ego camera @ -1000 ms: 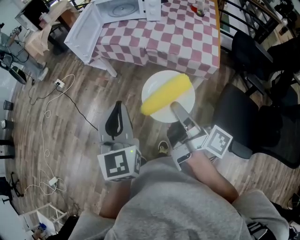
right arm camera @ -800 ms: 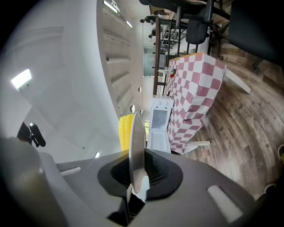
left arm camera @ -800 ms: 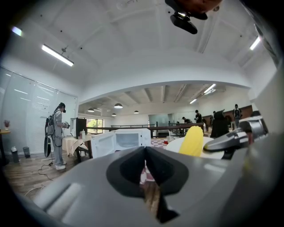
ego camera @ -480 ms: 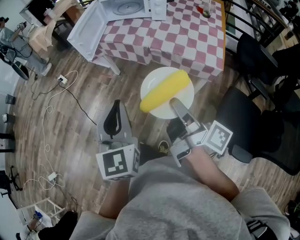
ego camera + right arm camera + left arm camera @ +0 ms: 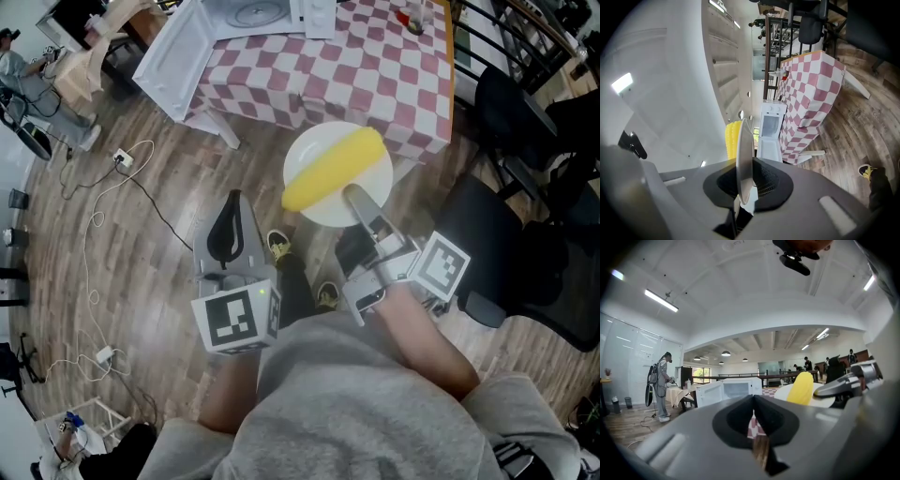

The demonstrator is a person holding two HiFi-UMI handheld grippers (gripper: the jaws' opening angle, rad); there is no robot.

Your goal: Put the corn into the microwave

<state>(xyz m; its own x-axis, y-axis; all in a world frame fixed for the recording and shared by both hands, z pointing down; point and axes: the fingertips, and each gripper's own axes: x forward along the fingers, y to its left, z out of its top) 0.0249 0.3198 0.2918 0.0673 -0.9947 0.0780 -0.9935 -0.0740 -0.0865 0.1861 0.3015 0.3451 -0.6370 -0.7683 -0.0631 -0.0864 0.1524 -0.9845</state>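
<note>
A yellow corn cob [image 5: 333, 169] lies on a round white plate [image 5: 373, 159]. My right gripper [image 5: 354, 197] is shut on the plate's near rim and holds it level in front of the table. In the right gripper view the plate [image 5: 743, 154] stands edge-on between the jaws, with the corn [image 5: 731, 136] on its left face. The white microwave [image 5: 253, 13] stands on the table's far left, its door [image 5: 173, 52] swung open. My left gripper [image 5: 234, 201] hangs shut and empty over the floor, to the left of the plate. It faces the microwave [image 5: 736, 390] and the corn [image 5: 802, 387].
The table has a pink-and-white checkered cloth [image 5: 375, 75]. Black chairs [image 5: 511, 234] stand at the right. Cables and a socket [image 5: 120, 169] lie on the wooden floor at the left. A person [image 5: 658, 380] stands far off in the room. A shoe [image 5: 278, 246] shows beside the left gripper.
My right gripper has carried the plate and corn a little toward the table. The left gripper has stayed put. A shoe has stepped into view between the grippers.
</note>
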